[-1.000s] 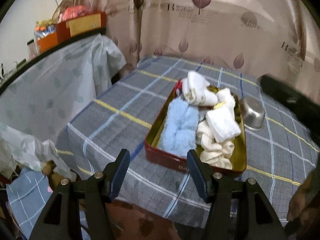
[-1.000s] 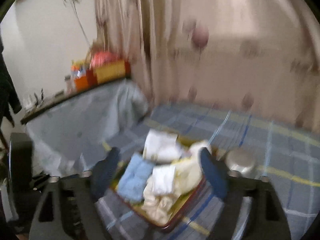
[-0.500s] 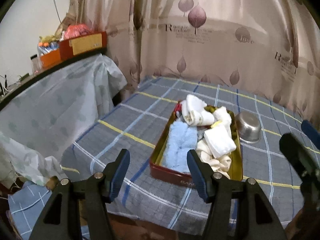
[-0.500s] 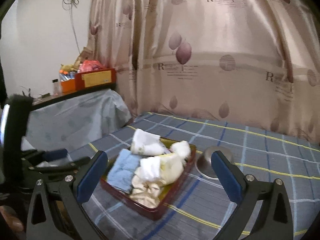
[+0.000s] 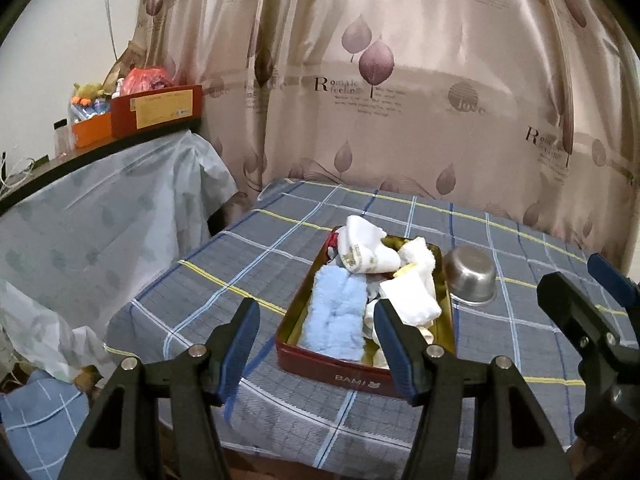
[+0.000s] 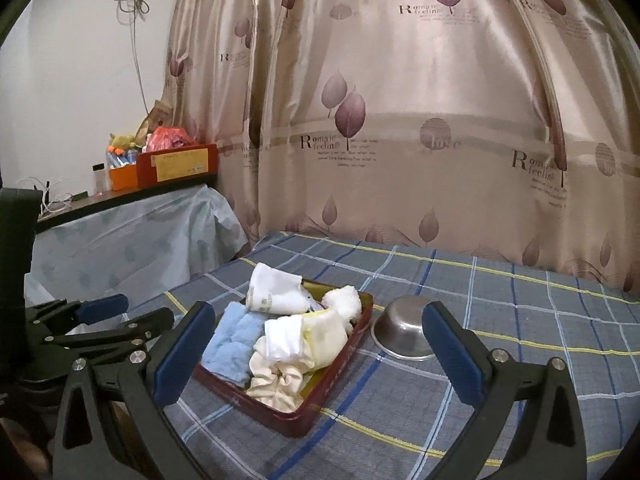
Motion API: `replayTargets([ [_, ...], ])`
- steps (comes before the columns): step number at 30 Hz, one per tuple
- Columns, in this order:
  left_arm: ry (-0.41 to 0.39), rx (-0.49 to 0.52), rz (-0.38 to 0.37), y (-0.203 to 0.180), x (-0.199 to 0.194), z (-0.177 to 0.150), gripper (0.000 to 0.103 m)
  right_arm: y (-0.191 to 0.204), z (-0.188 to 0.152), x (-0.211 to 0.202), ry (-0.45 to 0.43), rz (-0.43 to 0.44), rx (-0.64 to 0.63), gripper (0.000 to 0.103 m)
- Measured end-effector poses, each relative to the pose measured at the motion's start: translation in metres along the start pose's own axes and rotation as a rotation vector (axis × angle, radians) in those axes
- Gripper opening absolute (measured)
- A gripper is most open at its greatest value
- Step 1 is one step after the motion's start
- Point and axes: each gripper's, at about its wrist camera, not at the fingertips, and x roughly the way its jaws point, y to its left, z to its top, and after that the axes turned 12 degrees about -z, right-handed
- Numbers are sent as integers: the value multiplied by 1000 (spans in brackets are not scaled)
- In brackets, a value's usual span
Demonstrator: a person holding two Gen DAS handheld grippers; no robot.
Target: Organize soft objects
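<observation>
- A red tin tray point(image 5: 362, 376) sits on the bench point(image 5: 224, 264), which is covered with a grey-blue plaid cloth; the tray's near wall reads "BAMI".
- The soft things all lie inside the tray: a light blue fluffy towel point(image 5: 334, 320) along its left side, a white printed cloth point(image 5: 364, 254) bunched at the far end, a folded white cloth point(image 5: 410, 300) towards the right, and cream-coloured crumpled fabric point(image 6: 276, 384) at the near end.
- A small steel bowl point(image 5: 470, 276) stands mouth-down on the bench just beside the tray's right wall.
- The left gripper point(image 5: 316, 342) hovers before the near edge of the tray, its jaws spread apart with nothing between them and touching nothing.
- The right gripper point(image 6: 316, 348) is also spread wide and empty, held above the bench; in its own view the tray and bowl show between its fingers.
- In the left wrist view the right gripper shows at the right edge, well apart from the tray.
- A beige curtain point(image 6: 400, 120) with purple leaf prints hangs behind the bench.
- To the left, a shelf draped in pale plastic carries a red box point(image 5: 156, 110) and an orange box point(image 5: 90, 134).
</observation>
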Motion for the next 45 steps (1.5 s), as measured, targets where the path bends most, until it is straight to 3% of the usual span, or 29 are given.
replayTargets([
  [6,49,-3,-3,-3,8,-4,61,-1,-5,3,25,-9,1,103],
  [22,19,10,27,-4,2,-4,61,-3,-9,8,66,-54,22,103],
  [45,60,28,30,-6,9,-4,61,-1,-14,8,78,-45,11,103],
])
